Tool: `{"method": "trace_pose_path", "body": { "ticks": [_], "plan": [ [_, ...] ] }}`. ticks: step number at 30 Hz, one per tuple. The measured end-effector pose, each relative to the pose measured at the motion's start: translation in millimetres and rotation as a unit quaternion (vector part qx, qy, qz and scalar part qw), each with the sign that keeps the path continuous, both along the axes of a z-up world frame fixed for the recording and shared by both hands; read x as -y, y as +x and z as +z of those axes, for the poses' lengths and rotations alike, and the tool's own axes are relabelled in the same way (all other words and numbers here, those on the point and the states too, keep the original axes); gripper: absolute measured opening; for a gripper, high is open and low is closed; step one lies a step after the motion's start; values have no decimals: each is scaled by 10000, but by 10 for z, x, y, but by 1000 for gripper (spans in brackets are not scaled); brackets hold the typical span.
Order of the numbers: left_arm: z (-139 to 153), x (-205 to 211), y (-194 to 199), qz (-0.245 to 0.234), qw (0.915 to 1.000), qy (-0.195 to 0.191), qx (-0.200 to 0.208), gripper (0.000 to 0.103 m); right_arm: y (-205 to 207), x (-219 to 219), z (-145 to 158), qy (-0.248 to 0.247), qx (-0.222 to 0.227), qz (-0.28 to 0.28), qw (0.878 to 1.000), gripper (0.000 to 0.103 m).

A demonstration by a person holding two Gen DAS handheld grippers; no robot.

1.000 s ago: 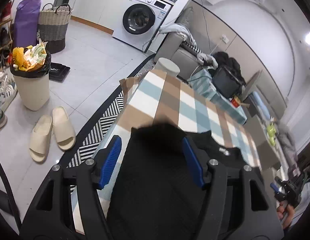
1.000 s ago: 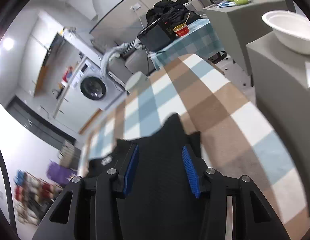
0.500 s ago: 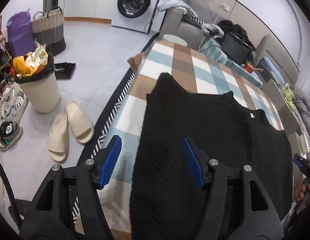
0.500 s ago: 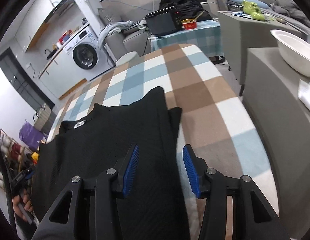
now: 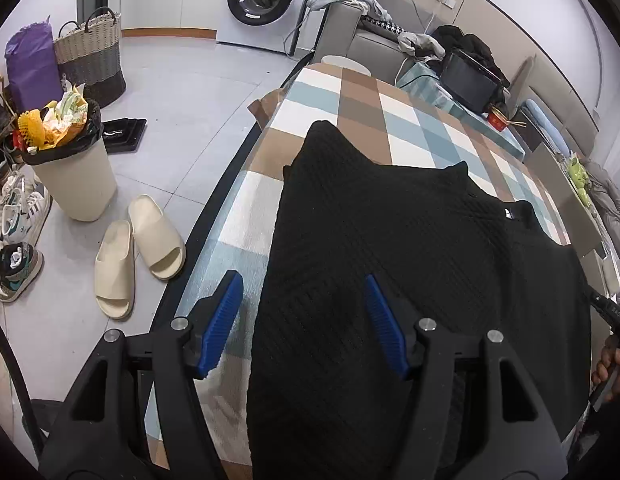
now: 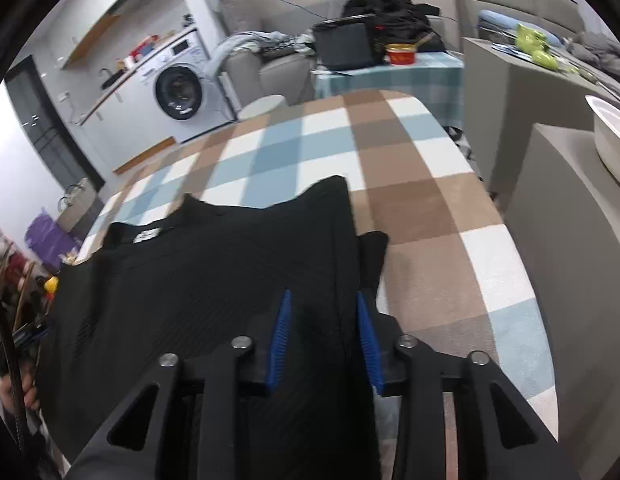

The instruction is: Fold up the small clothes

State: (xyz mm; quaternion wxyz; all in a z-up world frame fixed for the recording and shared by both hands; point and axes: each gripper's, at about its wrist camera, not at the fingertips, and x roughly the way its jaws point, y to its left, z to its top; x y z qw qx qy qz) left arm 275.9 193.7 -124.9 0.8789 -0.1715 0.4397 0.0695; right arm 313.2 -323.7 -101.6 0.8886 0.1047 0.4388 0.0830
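Note:
A black knit top (image 5: 410,248) lies spread flat on the checked table (image 5: 350,96), neck label up, both sleeves folded in over the body. It also shows in the right wrist view (image 6: 214,280). My left gripper (image 5: 302,320) is open above the top's left edge, near the hem. My right gripper (image 6: 324,338) hovers over the top's right edge with its blue pads a smaller gap apart, and nothing is between them. A folded sleeve end (image 6: 372,256) sticks out just beyond it.
Beside the table's left side are slippers (image 5: 138,248), a full bin (image 5: 70,160), shoes and a basket (image 5: 90,56). A washing machine (image 5: 262,0) stands far off. On the right are a grey cabinet (image 6: 570,240) with a white bowl (image 6: 610,136), and a side table.
Both grippers have drawn back toward the hem and risen. The top, bunched close to the cameras a second ago, now lies flat. The right gripper's pads have come closer together.

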Motion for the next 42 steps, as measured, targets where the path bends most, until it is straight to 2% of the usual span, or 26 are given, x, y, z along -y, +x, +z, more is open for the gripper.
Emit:
{"method": "trace_pose_path", "body": {
  "ticks": [4,9,10,11,13,17,19,21,24,29,34,37,39,41,42],
  "plan": [
    [-32,-9,19,-12,10000,-60,-6,61,-24,-4,42,244,73,196,9995,31],
    [-54,3,24,-60,10000,-35,-38,61,118,-8,-15,261,-14,136,9996,31],
    [-50,7,28,-84,10000,-39,-27,61,147,-11,-31,249,-23,110,9996,23],
    [-49,11,32,-124,9999,-53,-26,61,175,-20,-46,224,-9,121,9997,4],
    [-45,18,25,-159,9999,-27,-45,61,219,-40,-80,132,-85,146,9998,4],
    [9,3,-25,-133,9999,25,6,61,31,19,235,60,639,-39,9979,4],
    [25,-26,-48,-79,10000,13,17,61,-19,105,312,107,757,-268,9967,4],
    [34,-51,-63,-44,10000,-19,24,61,48,169,191,-33,470,-545,9974,4],
    [40,-68,-62,-52,10000,-31,-15,61,132,225,-25,60,-40,-759,9971,4],
    [34,-101,-35,-60,9999,57,-107,60,86,224,-13,173,42,-743,9971,4],
    [-39,-95,-82,-85,9999,-32,-138,60,88,145,22,-144,75,-657,9977,4],
    [-57,-59,-187,-148,9997,-55,-159,60,77,124,-21,-339,-212,-678,9969,17],
    [-44,-29,-321,-192,9997,7,-161,60,-68,130,42,-234,-83,-615,9978,25],
    [-16,-8,-491,-185,9997,72,-153,60,-261,128,119,-170,45,-615,9980,44],
    [0,4,-584,-177,9997,87,-152,60,-344,119,148,-122,97,-603,9981,45]
  ]
}}
